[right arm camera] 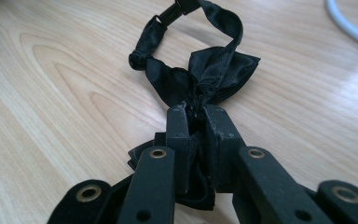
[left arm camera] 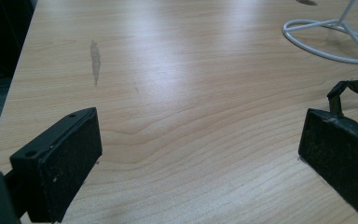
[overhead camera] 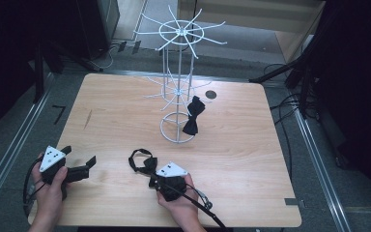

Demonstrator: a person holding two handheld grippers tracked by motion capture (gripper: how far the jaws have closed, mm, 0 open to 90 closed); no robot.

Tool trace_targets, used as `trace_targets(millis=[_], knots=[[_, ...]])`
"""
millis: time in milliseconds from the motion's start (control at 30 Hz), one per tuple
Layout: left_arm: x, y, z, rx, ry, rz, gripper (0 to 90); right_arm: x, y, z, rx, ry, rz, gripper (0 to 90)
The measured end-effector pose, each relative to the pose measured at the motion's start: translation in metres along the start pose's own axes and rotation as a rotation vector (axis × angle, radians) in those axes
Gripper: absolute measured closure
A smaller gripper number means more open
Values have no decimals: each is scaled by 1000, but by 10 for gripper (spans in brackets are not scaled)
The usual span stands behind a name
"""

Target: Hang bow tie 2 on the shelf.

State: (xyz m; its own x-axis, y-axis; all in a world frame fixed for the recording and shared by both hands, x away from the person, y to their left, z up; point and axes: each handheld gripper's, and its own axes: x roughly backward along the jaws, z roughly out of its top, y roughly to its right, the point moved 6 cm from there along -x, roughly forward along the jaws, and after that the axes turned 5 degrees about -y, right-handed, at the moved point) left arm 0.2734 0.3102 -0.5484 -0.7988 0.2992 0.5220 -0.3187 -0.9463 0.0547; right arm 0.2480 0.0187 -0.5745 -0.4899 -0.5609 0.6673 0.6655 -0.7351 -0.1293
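Two bow ties show from the high view: one hangs on the white wire rack point(overhead camera: 178, 96) at the far middle of the table point(overhead camera: 251, 159), the other bow tie point(overhead camera: 142, 163) lies at the near middle, just ahead of my right gripper point(overhead camera: 153, 180). My right hand point(overhead camera: 181, 200) comes in from the near edge, wrapped around the gripper body with the grey plate on top. My left hand point(overhead camera: 48, 191) sits at the near left corner, its left gripper point(overhead camera: 79, 162) pointing right and a little far, well apart from the tie. I can read no writing or labels anywhere; the plates carry only small dark dots.

From the left gripper view, my left gripper point(left arm camera: 198, 158) stands wide, bare wood between its pads. A bit of the tie's strap point(left arm camera: 349, 88) shows at the right, and the rack's base ring point(left arm camera: 328, 39) far right.

From the right gripper view, my right gripper point(right arm camera: 196, 114) is pinched tight on the bow tie point(right arm camera: 200, 74) at its middle knot. The wings fan out beyond the pads, and the strap loop lies on the wood on the far side.
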Motion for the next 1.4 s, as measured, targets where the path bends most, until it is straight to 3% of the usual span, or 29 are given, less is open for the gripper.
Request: trace_targets(millis=[433,867,1400], knots=[[0,0,0,1,-1,-5,0,15,11,8,5,66,-20,838],[0,0,0,-1,-2,-7,0,42,34,22,-26,163,-87,837],[0,0,0,-1,-1,-6,0,67,48,34,-32,249,-143,838]])
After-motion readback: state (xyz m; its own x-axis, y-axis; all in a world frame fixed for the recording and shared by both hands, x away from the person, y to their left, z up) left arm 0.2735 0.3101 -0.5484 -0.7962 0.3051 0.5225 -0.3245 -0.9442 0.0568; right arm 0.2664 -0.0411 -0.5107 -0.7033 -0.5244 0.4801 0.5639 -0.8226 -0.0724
